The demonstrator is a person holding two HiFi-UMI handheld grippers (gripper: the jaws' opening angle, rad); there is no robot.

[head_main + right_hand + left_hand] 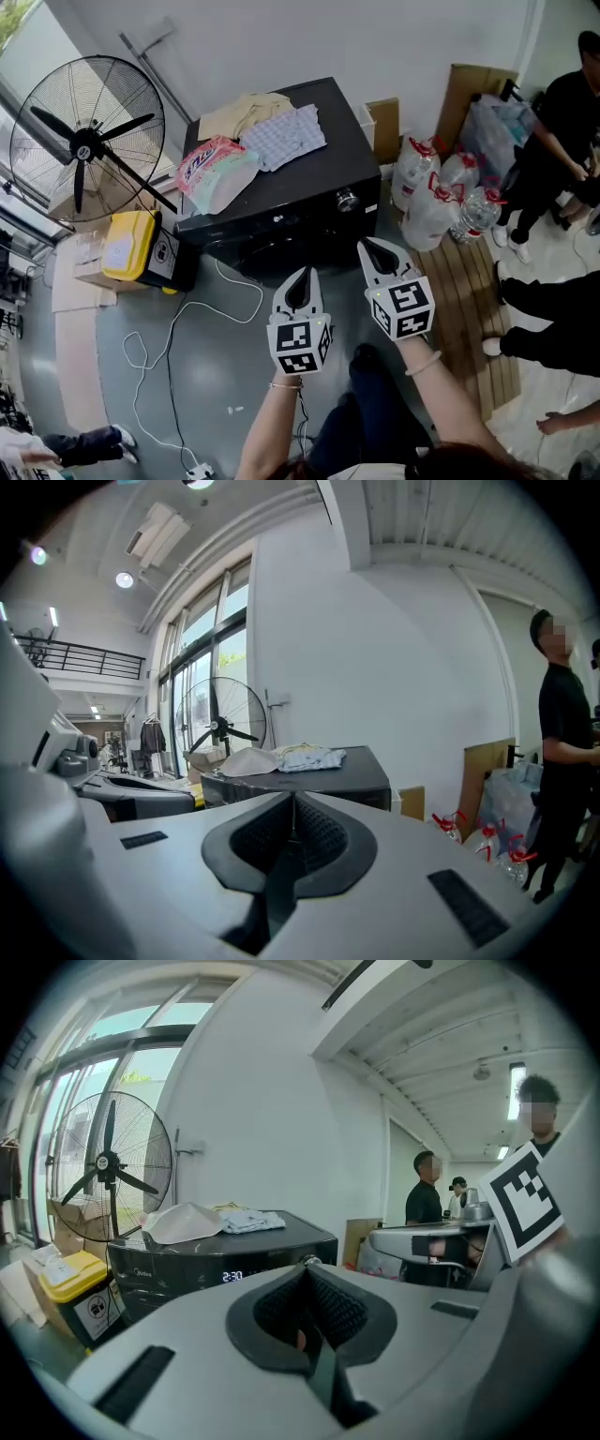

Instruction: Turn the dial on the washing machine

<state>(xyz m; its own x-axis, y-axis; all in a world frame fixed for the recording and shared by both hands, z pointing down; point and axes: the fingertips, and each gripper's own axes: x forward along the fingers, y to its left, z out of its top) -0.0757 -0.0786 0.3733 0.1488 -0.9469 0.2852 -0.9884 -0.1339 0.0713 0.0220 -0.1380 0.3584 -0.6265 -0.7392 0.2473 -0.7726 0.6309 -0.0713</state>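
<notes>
While the left gripper (305,274) and right gripper (368,247) are held short of the black washing machine (309,178), jaws pressed together on nothing, its silver dial (348,200) at the front's right end could be glanced off unless the jaws are parted. Water bottles (433,202) are crowded beside that corner; a white cable (170,361) is trailed across the floor.

Washing machine (309,178): gloss black, silver dial (348,200) on its front. On its top: blue-and-white checked cloth (286,136), cream cloth (246,112), pink-and-white printed bag (211,169). Left of the machine: yellow-topped black bin (128,246), black fan (89,141). Right of the machine: clear bottles (441,192) with red handles. Left gripper (302,281) and right gripper (378,253): white shells, black pads, black-and-white square markers.
</notes>
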